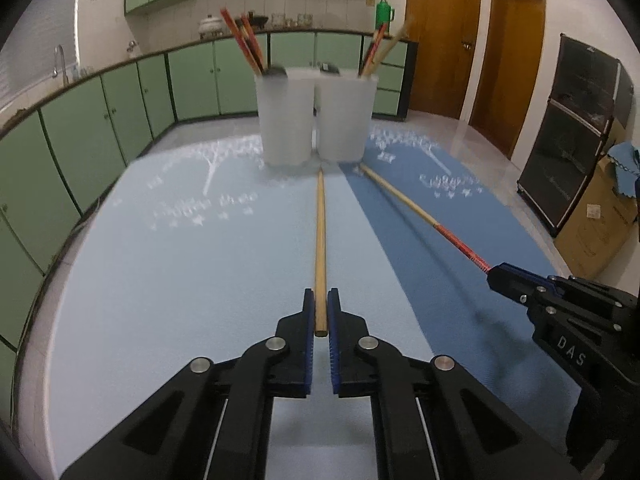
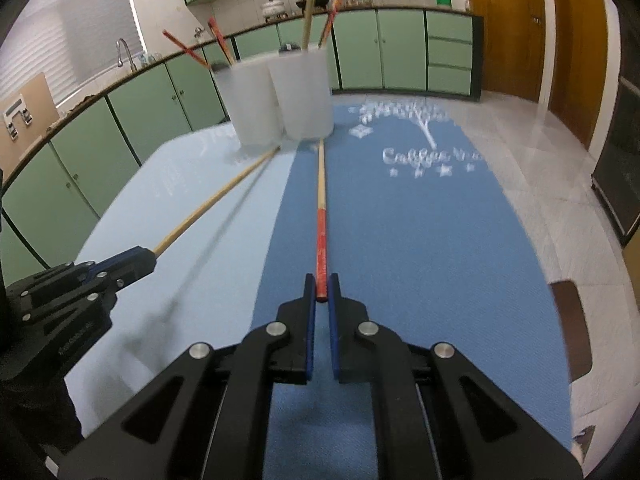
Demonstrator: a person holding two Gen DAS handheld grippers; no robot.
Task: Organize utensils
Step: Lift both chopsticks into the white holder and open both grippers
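My left gripper (image 1: 320, 300) is shut on the near end of a plain wooden chopstick (image 1: 320, 240), which points toward two white plastic cups. The left cup (image 1: 285, 120) holds several red chopsticks; the right cup (image 1: 347, 120) holds a red one and a plain one. My right gripper (image 2: 321, 286) is shut on the red handle of a red-and-wood chopstick (image 2: 321, 208), aimed at the same cups (image 2: 302, 92). Each gripper shows in the other's view: the right gripper (image 1: 496, 276) at the right, the left gripper (image 2: 150, 258) at the left. Both chopsticks hover above the mats.
A light blue mat (image 1: 180, 260) and a darker blue mat (image 2: 400, 240) cover the table. Green cabinets (image 1: 120, 96) run along the back wall, with wooden doors (image 1: 440, 40) and a dark appliance (image 1: 572, 128) to the right. A chair back (image 2: 572, 328) shows beside the table's right edge.
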